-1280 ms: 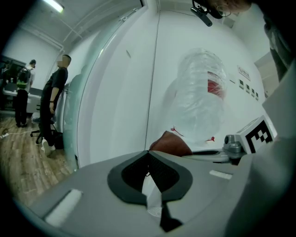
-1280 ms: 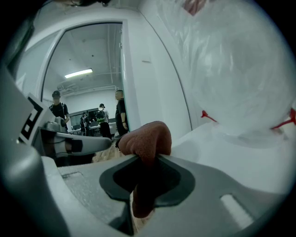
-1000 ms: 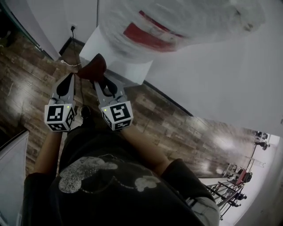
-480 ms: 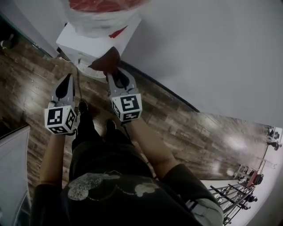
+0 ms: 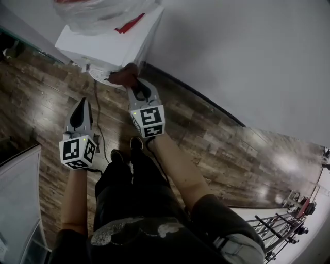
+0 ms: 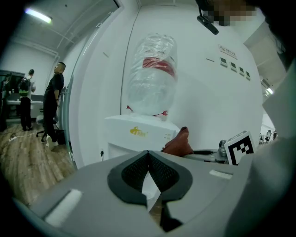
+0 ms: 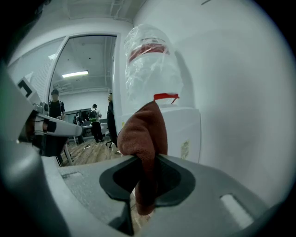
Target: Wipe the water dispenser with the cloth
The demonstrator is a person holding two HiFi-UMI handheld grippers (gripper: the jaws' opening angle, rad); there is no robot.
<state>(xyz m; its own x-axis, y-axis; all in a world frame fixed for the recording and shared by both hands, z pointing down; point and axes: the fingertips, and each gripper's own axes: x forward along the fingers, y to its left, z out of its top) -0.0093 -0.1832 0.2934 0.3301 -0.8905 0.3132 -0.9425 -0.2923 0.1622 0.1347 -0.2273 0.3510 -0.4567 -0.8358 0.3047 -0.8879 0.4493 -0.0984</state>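
White wall (image 5: 247, 62) fills the upper right; wood-plank floor (image 5: 206, 149) runs below it. White water dispenser (image 5: 111, 44) stands on the floor against the wall, with a clear inverted bottle (image 5: 95, 13) with a red label on top. A dark cable (image 5: 98, 129) trails across the floor from the dispenser's foot.

Person stands facing the dispenser, both forearms bare and stretched forward and down. The right arm reaches further, right gripper (image 5: 135, 87) pointing at the dispenser's front right corner, marker cube (image 5: 148, 120) facing up. The left arm is held back and lower; left gripper (image 5: 82, 103) points forward over the floor, well apart from the dispenser, its marker cube (image 5: 77, 151) near the person's shoes (image 5: 119, 152).

Right gripper view: jaws of the right gripper (image 7: 143, 162) are clamped on a reddish-brown cloth (image 7: 141, 134). The cloth bunches up above the jaws and a tail hangs below them, in front of the dispenser (image 7: 185, 134) and bottle (image 7: 150, 65).

In the head view the cloth (image 5: 126, 76) sits at the dispenser's front right corner, just under the top edge; contact not clear.

Left gripper view: jaws of the left gripper (image 6: 148, 155) are closed together at the tips, nothing between them. Dispenser (image 6: 138, 134) is ahead, cloth (image 6: 180, 143) just right of it. People (image 6: 55, 102) stand far off at the left.
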